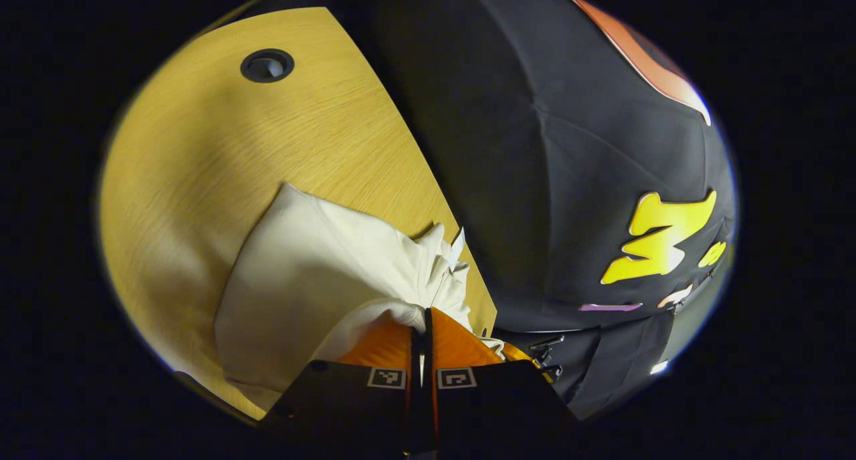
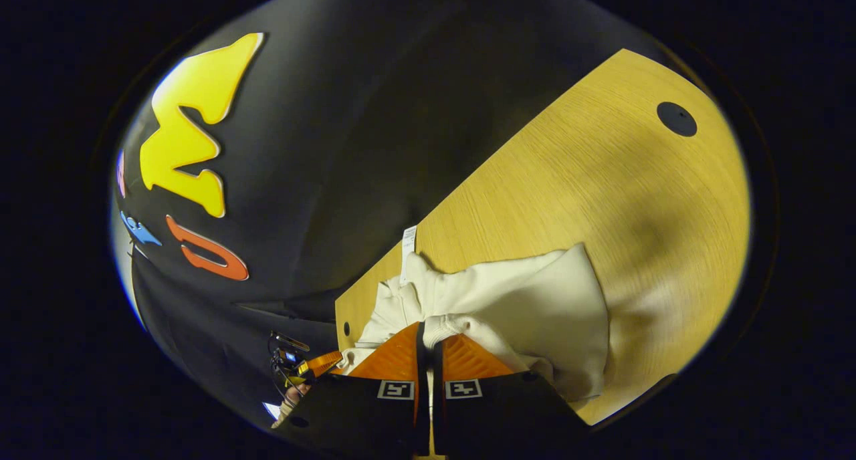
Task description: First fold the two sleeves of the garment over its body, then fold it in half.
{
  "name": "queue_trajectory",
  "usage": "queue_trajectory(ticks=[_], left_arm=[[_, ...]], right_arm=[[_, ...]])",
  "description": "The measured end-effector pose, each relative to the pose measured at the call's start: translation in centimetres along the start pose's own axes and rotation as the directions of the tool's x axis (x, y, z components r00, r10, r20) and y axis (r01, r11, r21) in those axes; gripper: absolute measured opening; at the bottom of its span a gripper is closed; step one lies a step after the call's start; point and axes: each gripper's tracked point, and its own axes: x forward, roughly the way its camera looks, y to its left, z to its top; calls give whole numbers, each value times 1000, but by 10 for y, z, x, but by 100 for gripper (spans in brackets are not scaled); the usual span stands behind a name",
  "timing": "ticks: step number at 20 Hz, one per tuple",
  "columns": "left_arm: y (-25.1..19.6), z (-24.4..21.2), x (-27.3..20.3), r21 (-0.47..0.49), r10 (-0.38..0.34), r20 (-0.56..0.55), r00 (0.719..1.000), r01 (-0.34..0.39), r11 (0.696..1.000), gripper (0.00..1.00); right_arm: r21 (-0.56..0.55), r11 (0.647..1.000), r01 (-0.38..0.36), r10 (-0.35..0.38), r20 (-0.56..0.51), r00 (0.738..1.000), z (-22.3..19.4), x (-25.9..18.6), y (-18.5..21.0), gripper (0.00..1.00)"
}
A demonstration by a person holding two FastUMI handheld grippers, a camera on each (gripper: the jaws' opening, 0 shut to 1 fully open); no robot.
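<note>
Wood-grain table (image 1: 200, 146), backed by the booth's black cloth wall (image 1: 535, 179), carried a cream garment (image 1: 301, 273) bunched near its far edge, a white tag (image 2: 408, 243) standing at the collar. Left gripper (image 1: 422, 319) and right gripper (image 2: 428, 333) each had jaws clenched on a fold of the fabric, lifting it off the table. Judged from the compact, doubled shape, the sleeves were already in and the fold in half was in hand. Next move called for carrying both held edges across evenly, laying them flush, then releasing. A dark grommet (image 1: 267, 65) was set in the table.
</note>
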Motion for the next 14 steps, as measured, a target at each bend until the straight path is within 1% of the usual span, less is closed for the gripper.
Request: queue_trajectory(ticks=[3, 5, 8, 9, 10, 13, 14], left_arm=[[6, 6, 4, -40, -2, 28, 1000, 3, 999, 3], [8, 8, 3, -82, -12, 60, 998, 17, 996, 3], [14, 11, 2, -176, -29, 138, 990, 53, 983, 3], [14, 11, 3, -201, -38, 156, 987, 69, 977, 3], [14, 12, 3, -219, -39, 171, 985, 77, 973, 3], [11, 7, 0, -227, -45, 174, 984, 84, 970, 3], [6, 9, -2, -226, -57, 181, 982, 98, 969, 3]], right_arm=[[38, 999, 7, -8, 16, 1000, 5, 10, -10, 2], [63, 998, 28, -30, 28, 999, 8, 14, -21, 2], [140, 990, 30, -39, 66, 997, 9, 18, -26, 2], [159, 987, 35, -47, 75, 996, 6, 21, -28, 4], [178, 983, 51, -66, 79, 995, 4, 26, -32, 2], [187, 980, 61, -78, 83, 993, 0, 29, -35, 2], [185, 981, 57, -74, 85, 994, 0, 27, -33, 3]])
